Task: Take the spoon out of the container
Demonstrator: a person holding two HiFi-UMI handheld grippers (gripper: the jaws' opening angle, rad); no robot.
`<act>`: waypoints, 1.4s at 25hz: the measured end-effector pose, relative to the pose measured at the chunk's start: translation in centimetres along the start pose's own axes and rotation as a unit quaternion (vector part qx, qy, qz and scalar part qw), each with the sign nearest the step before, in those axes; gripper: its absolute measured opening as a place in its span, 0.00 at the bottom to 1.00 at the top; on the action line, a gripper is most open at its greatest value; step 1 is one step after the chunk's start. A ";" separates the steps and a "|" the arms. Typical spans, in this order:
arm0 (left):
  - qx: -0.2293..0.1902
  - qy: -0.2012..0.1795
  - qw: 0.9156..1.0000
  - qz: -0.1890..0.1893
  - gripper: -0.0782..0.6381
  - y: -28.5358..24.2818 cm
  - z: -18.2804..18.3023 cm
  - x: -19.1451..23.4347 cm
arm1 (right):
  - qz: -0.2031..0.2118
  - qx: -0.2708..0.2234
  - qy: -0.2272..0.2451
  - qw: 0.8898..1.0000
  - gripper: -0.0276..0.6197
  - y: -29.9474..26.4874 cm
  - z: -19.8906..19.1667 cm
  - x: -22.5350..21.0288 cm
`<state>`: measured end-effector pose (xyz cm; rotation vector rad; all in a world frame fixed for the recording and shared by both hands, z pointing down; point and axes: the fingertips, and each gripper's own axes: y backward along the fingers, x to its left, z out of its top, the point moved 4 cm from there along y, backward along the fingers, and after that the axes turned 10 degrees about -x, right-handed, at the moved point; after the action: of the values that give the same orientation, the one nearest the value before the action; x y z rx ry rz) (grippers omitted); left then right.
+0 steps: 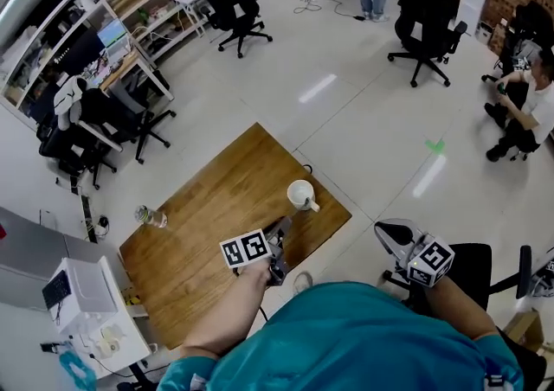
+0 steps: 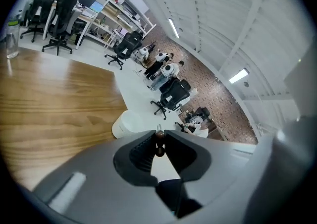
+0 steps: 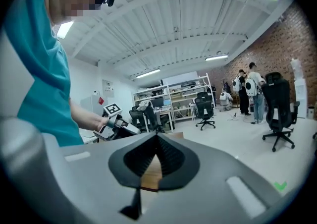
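A white cup (image 1: 300,195) stands near the right corner of the wooden table (image 1: 199,233). My left gripper (image 1: 286,222) reaches over the table's near edge, its tips just short of the cup. In the left gripper view the jaws (image 2: 159,138) are pinched on a thin dark-brown spoon handle (image 2: 159,149), with the cup (image 2: 128,123) just beyond to the left. The spoon's bowl is hidden, so I cannot tell whether it is inside the cup. My right gripper (image 1: 382,229) hangs off the table's right side, over the floor. It is shut with nothing in it (image 3: 157,138).
A clear plastic bottle (image 1: 150,216) lies near the table's left corner and shows far left in the left gripper view (image 2: 13,37). Office chairs (image 1: 426,30) and desks with shelving (image 1: 130,26) ring the floor. Further off, people stand at the back and one sits at the right (image 1: 528,108).
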<state>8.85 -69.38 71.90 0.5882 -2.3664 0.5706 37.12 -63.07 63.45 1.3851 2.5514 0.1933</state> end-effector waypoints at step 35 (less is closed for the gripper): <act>-0.145 -0.120 0.977 -0.105 0.18 53.0 -11.3 -5.0 | 0.122 -0.002 0.028 0.992 0.05 -0.5 -3.3 46.8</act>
<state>-10.76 -19.35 63.42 0.7957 -2.5059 0.0591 11.24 -24.13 60.02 1.7111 2.4176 0.2826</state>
